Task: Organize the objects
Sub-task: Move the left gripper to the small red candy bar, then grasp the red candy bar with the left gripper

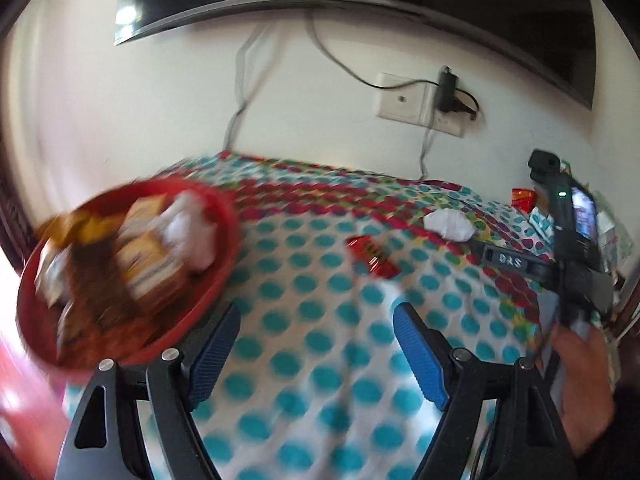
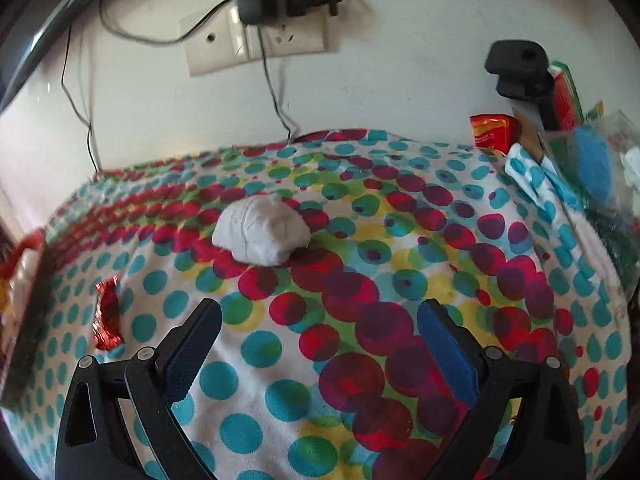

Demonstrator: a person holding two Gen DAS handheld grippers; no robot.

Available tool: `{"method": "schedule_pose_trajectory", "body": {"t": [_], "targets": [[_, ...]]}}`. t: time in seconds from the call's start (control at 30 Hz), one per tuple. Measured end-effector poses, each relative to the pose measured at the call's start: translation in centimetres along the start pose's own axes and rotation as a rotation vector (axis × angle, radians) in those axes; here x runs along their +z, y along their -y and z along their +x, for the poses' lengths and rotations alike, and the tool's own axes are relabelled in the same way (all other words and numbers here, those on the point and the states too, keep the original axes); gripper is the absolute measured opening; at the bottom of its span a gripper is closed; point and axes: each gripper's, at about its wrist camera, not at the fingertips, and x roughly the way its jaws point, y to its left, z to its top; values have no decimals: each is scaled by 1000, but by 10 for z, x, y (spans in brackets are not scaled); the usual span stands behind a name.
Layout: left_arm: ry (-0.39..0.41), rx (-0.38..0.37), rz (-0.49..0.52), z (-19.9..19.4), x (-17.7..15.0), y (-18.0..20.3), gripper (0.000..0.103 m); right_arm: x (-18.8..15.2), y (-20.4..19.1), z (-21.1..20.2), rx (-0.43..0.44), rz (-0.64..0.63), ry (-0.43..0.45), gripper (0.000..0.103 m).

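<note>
White crumpled paper wad (image 2: 262,236) lies loose on the dotted cloth counter (image 2: 360,320), ahead of the empty, wide-open right gripper (image 2: 320,344), which I judge must advance and close; left gripper (image 1: 316,344) also hangs open near the red basket (image 1: 224,216).

Polka-dot cloth (image 2: 352,360) teal/red/yellow, red bowl (image 1: 224,240), white lump (image 2: 262,232), red wrapper (image 2: 107,314).

One red basket (image 1: 224,240), one white lump (image 2: 262,232), one red foil wrapper (image 2: 107,314), two tools (image 1: 318,344) (image 2: 320,344).
</note>
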Motion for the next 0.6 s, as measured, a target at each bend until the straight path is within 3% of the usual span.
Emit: {"method": "schedule_pose_trajectory", "body": {"t": [0.27,0.5,0.53,0.57,0.6], "targets": [[-109,20,26,87,29,47,81,-5,36,7,77,196,-43,101],[-173,101,65,126,37,57,80,-5,39,4,80,222,-31,102],[-189,106,59,132,37,56,74,-5,39,4,79,222,-31,102],[-205,111,55,138,38,55,57,-5,39,3,80,224,-28,103],[-226,114,47,145,38,53,46,-5,40,4,82,229,-27,103]]}}
